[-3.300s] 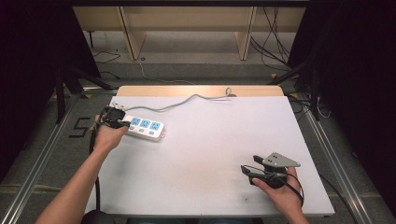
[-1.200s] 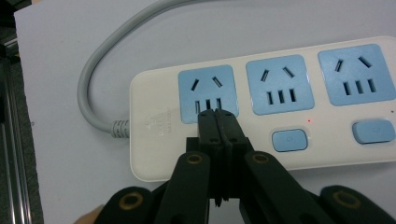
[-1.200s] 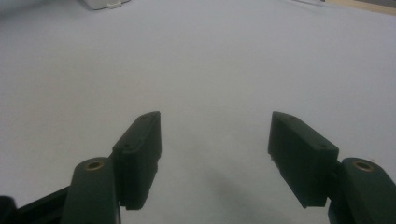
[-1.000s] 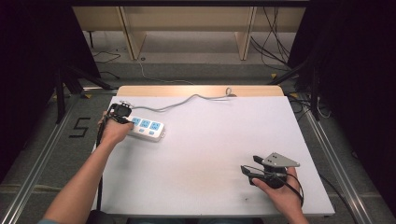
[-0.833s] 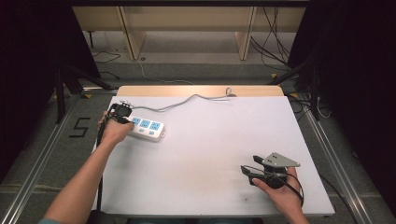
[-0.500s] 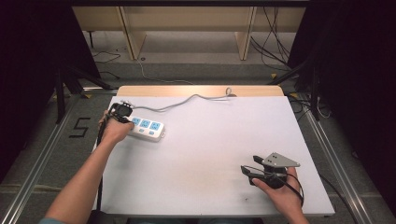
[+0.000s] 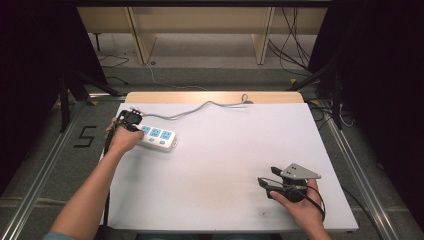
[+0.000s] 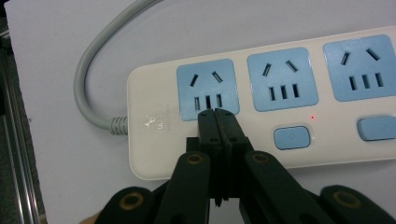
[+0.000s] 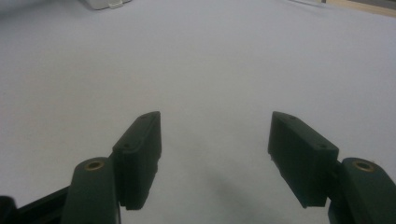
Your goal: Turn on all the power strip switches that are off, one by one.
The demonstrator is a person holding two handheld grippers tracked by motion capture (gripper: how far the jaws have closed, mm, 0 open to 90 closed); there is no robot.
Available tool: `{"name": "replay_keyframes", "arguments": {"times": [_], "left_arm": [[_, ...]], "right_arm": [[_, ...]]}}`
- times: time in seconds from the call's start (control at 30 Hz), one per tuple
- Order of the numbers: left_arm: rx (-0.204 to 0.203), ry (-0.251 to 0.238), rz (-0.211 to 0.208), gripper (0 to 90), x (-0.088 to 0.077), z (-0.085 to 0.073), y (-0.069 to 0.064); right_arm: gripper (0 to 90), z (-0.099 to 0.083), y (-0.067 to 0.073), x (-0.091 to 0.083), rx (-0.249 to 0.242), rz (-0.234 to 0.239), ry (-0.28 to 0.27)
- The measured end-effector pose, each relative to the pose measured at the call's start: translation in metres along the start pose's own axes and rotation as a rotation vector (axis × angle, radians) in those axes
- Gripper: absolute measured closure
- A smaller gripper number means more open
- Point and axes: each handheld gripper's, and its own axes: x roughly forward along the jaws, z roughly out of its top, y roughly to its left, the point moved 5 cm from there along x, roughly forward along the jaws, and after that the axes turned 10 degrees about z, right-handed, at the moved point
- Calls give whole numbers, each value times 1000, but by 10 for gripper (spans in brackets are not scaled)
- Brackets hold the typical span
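Clenched left gripper (image 8: 217, 114) tips meet the power strip (image 8: 261, 107); its logo is unreadable.

Left hand-held gripper (image 8: 216, 114): jaws pressed together, forearm stretched forward. Right hand-held gripper (image 9: 212, 140): jaws spread wide, nothing between, hand (image 7: 299, 207) low.

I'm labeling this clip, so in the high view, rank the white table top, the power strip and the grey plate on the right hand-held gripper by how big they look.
1. White table top, by far the largest.
2. Power strip.
3. Grey plate, roughly as wide as the strip; it sits nearer the camera, so this order is unsure.
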Motion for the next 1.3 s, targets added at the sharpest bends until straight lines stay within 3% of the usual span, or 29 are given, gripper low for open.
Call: {"name": "replay_keyframes", "arguments": {"times": [0.2,0.4,0.67,0.8,1.3], "left_arm": [[24,-7,24,900,0,-1,-3],[18,-7,26,900,1,-1,-3],[-24,-20,-12,900,-1,-2,1],[-45,-68,-1,899,-6,0,6],[-38,-98,-20,899,-17,3,0]], "right_arm": [[359,0,0,0,0,2,3],[359,0,1,0,-1,4,1],[359,0,0,-1,-2,2,-4],[359,0,-1,0,1,0,0],[359,0,-1,0,1,1,-1]]}}
